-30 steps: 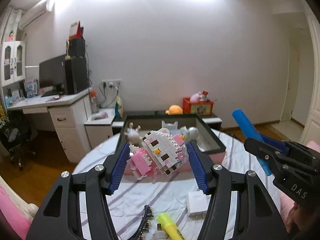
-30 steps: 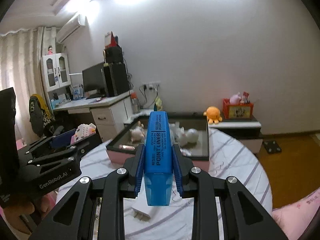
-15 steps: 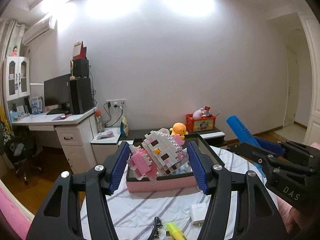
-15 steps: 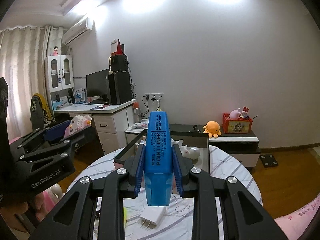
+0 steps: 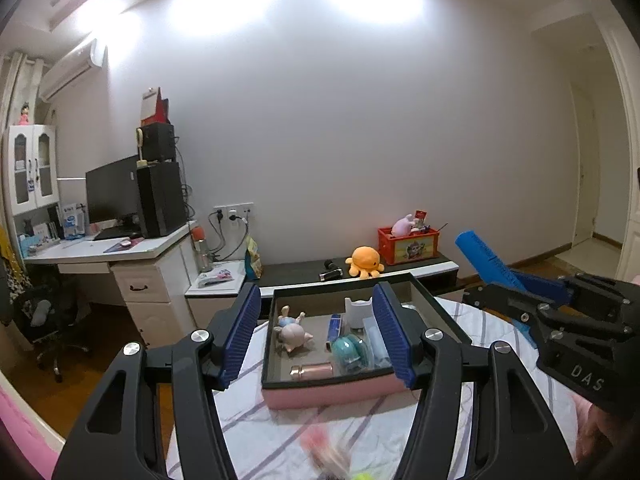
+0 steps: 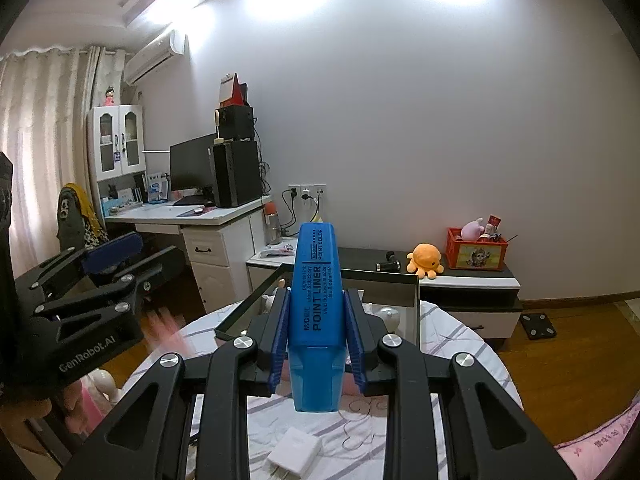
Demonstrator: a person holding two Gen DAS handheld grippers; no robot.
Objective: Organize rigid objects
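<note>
Striped tablecloth (image 5: 248,428) below; my left gripper (image 5: 316,320) gapes empty over a pink blur (image 5: 320,446), my right gripper (image 6: 317,320) pinches the highlighter (image 6: 316,272), which may slip before reaching the tray (image 5: 320,396).

A bedroom is shown, lit by two bright ceiling lights reflected on a plain white wall (image 6: 420,120). An air conditioner (image 6: 154,58) is mounted high on the left, beside pale curtains (image 6: 44,128). A white desk (image 6: 208,220) carrying a dark monitor (image 6: 191,168) is placed against the wall, with a white glass-door cabinet (image 6: 118,140) beside it. A low dark-topped cabinet (image 6: 460,280) is set along the wall. Wooden flooring (image 6: 560,360) is laid throughout.
</note>
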